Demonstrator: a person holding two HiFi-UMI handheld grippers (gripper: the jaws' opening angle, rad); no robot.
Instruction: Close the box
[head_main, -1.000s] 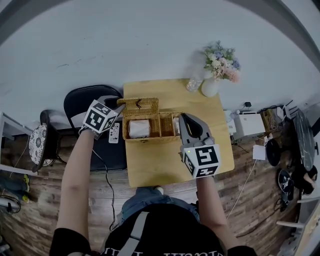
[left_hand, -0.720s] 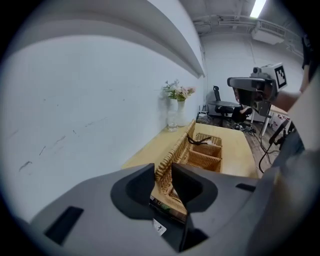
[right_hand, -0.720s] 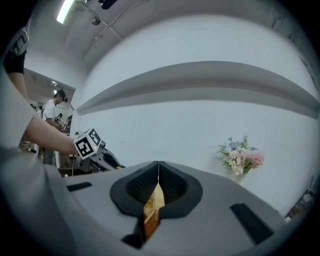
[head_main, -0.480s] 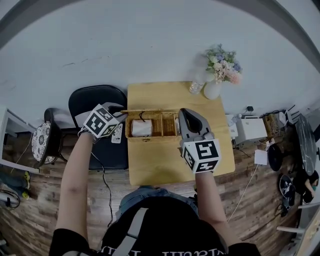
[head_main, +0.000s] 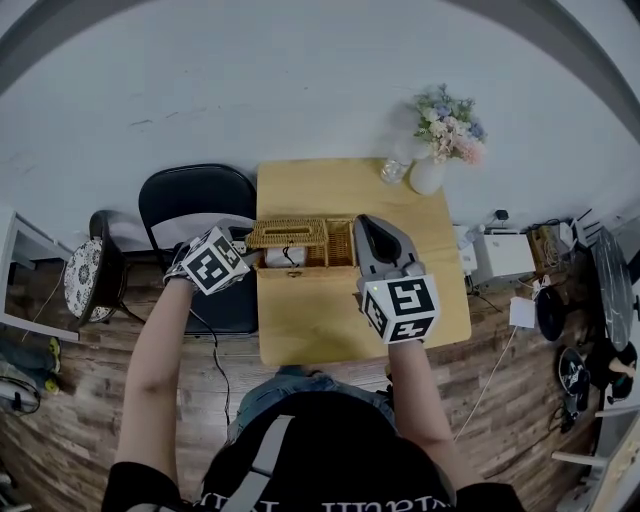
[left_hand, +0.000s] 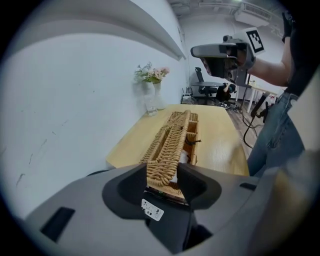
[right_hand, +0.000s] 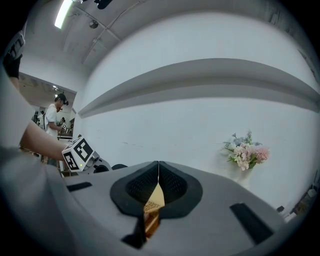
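A wicker box (head_main: 335, 248) stands on the wooden table (head_main: 350, 320). Its woven lid (head_main: 290, 232) slants low over the left half, with something white (head_main: 283, 258) showing beneath. My left gripper (head_main: 245, 243) is at the lid's left end. In the left gripper view the lid (left_hand: 170, 145) fills the gap of the left gripper (left_hand: 164, 172), touching both pads while the jaws are opening. My right gripper (head_main: 362, 222) hovers over the box's right end, shut and empty. In the right gripper view the right gripper (right_hand: 158, 165) has its tips together, with wicker (right_hand: 152, 207) below.
A white vase of flowers (head_main: 440, 140) and a glass (head_main: 392, 170) stand at the table's far right corner. A black chair (head_main: 195, 200) is left of the table and a white device (head_main: 497, 255) right of it. A person (right_hand: 52, 117) stands far off.
The lid has swung from standing back behind the box down to nearly over it. My left gripper came nearer with it. The right gripper barely moved.
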